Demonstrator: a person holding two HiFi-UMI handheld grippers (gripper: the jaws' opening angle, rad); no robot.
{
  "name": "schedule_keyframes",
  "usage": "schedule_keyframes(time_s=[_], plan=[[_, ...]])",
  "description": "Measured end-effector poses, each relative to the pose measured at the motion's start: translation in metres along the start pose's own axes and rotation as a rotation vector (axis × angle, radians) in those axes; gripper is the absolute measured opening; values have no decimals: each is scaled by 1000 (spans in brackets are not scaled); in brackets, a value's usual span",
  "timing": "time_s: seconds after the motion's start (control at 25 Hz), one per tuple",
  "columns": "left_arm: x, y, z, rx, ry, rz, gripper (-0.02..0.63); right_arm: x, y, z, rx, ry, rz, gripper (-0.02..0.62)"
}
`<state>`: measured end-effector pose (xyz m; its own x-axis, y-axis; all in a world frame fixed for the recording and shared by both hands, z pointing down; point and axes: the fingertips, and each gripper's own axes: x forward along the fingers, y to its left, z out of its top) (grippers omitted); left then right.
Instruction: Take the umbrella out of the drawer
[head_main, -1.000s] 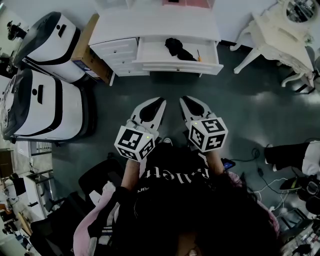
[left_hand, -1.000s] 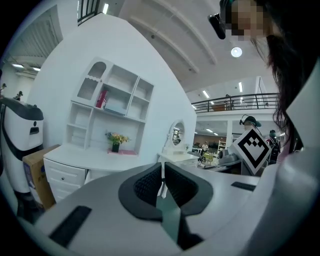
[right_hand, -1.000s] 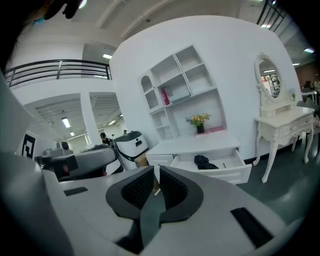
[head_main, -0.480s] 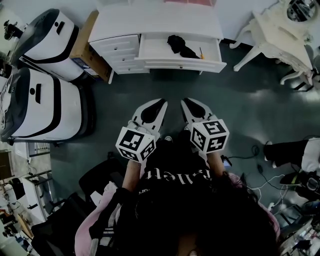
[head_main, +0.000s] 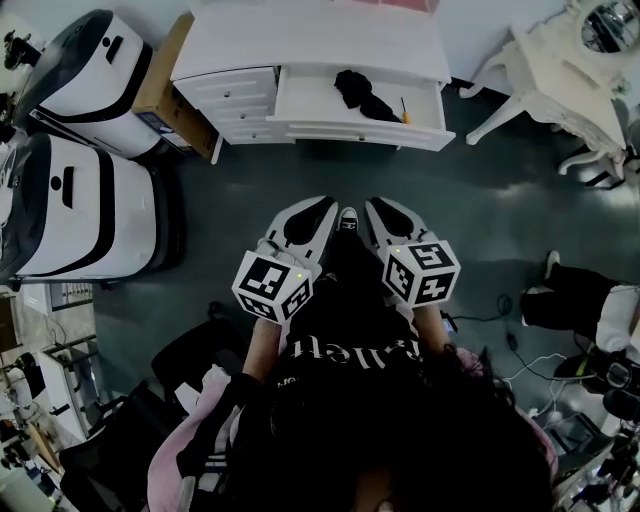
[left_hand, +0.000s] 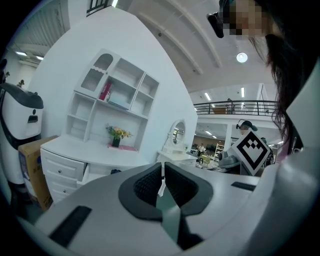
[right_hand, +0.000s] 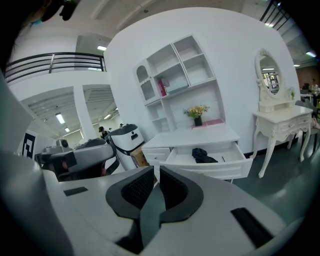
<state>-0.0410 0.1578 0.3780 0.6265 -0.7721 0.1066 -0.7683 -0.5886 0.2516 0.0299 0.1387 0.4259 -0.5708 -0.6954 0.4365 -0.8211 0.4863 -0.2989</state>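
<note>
A folded black umbrella (head_main: 360, 95) lies in the open drawer (head_main: 355, 128) of a white desk (head_main: 310, 45) at the top of the head view. Both grippers hover over the dark floor well short of the desk, side by side and pointing at it. My left gripper (head_main: 326, 203) is shut and holds nothing. My right gripper (head_main: 371, 204) is shut too, also bare. In the right gripper view the umbrella (right_hand: 202, 155) shows beyond the closed jaws (right_hand: 156, 172). In the left gripper view the jaws (left_hand: 162, 172) meet in front of the desk (left_hand: 75, 150).
Two big white-and-black machines (head_main: 85, 65) (head_main: 75, 205) and a cardboard box (head_main: 160, 90) stand left of the desk. A white vanity table (head_main: 565, 70) is at the right. Cables (head_main: 520, 350) and a person's leg (head_main: 580, 305) lie at the right. My shoe (head_main: 348, 216) shows between the grippers.
Both grippers have sunk slightly, still shut. A shoe has come into view between them, and the desk has shifted a little in the frame.
</note>
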Motion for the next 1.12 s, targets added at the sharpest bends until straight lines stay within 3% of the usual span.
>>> schedule_keyframes(time_s=[0.28,0.72,1.12], plan=[[54,51,13,4,23,30,28,61,-37,34,21,4,29,64],[174,108,58,23,41,13,28,145,-125,118,46,8,27,64],[237,145,73,50,48,36,28,202,-170,142,70,36,57,64]])
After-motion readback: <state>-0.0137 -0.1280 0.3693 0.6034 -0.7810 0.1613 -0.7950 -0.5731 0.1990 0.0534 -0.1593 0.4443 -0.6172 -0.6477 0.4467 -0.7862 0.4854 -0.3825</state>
